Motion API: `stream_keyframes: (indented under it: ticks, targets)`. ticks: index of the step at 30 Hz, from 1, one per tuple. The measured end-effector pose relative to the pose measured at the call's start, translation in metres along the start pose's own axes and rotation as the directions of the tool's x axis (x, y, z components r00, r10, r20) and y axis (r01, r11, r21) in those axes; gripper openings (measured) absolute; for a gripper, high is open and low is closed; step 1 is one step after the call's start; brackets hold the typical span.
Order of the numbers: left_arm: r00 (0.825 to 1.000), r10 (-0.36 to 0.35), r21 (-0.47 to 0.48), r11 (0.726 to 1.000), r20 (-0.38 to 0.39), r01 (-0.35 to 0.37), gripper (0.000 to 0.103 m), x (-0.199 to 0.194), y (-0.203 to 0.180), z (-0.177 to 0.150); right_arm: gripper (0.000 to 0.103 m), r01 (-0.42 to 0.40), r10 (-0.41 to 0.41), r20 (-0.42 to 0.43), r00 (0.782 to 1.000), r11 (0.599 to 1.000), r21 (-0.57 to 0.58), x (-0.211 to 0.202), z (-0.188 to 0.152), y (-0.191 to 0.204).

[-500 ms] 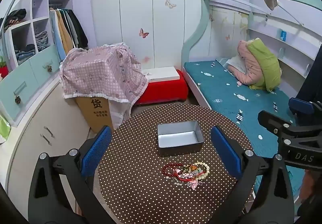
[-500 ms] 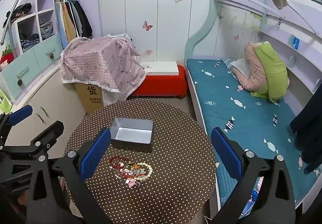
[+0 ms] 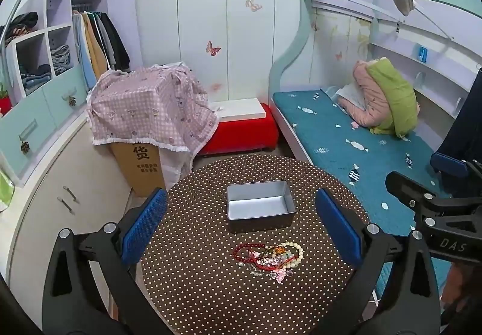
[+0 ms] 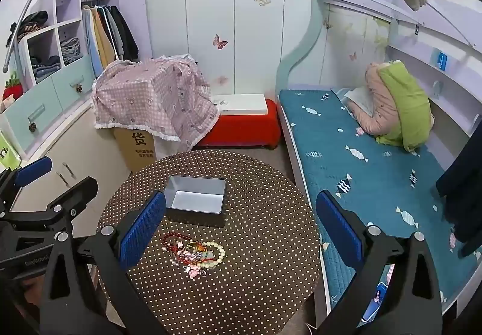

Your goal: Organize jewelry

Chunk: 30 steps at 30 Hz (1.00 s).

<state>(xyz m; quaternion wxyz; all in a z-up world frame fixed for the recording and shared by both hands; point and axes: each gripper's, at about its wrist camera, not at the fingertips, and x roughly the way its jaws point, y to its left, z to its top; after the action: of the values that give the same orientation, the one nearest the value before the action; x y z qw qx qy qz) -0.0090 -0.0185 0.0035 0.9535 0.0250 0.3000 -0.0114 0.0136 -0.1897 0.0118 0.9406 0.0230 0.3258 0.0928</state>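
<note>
Jewelry (image 3: pixel 269 256) is seen heaped just before the empty tin (image 3: pixel 259 208) on the desk (image 3: pixel 192 290), unmoved since a moment ago; both grippers' fingers (image 3: pixel 144 225) (image 4: pixel 339 228) are held wide, nothing grasped, so sorting is judged unstarted.

This is a home bedroom, most likely a child's. Ahead and to the right of the left gripper (image 3: pixel 241 226) stands a bunk bed (image 3: pixel 355 139) with a teal frame and a blue mattress printed with fish; folded quilts (image 3: pixel 385 100) sit at its far end. To the left, an open wardrobe (image 3: pixel 60 43) has hanging coats (image 3: pixel 99 43), cubbies of folded clothes and pale green drawers. Straight ahead, white wall panels carry butterfly stickers (image 3: pixel 213 48). Below them sit a red bench (image 3: pixel 241 133) and a cardboard box (image 3: pixel 141 166) draped in pink checked cloth. Nearest the gripper is a round table (image 3: pixel 195 290) under a brown polka-dot cover.
</note>
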Motion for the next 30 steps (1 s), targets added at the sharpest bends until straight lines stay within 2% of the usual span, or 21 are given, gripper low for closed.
stream_keyframes:
  ticks: [7, 30]
  targets:
    - [1.0, 0.016, 0.005, 1.0, -0.014, -0.015, 0.098, 0.002, 0.0, 0.001, 0.096, -0.015, 0.015, -0.013, 1.0, 1.0, 0.006, 0.001, 0.0, -0.002]
    - [0.998, 0.056, -0.02, 0.998, 0.02, -0.056, 0.098, -0.011, 0.005, 0.002, 0.096, -0.033, 0.033, -0.005, 0.999, 0.999, -0.025, -0.003, -0.004, 0.005]
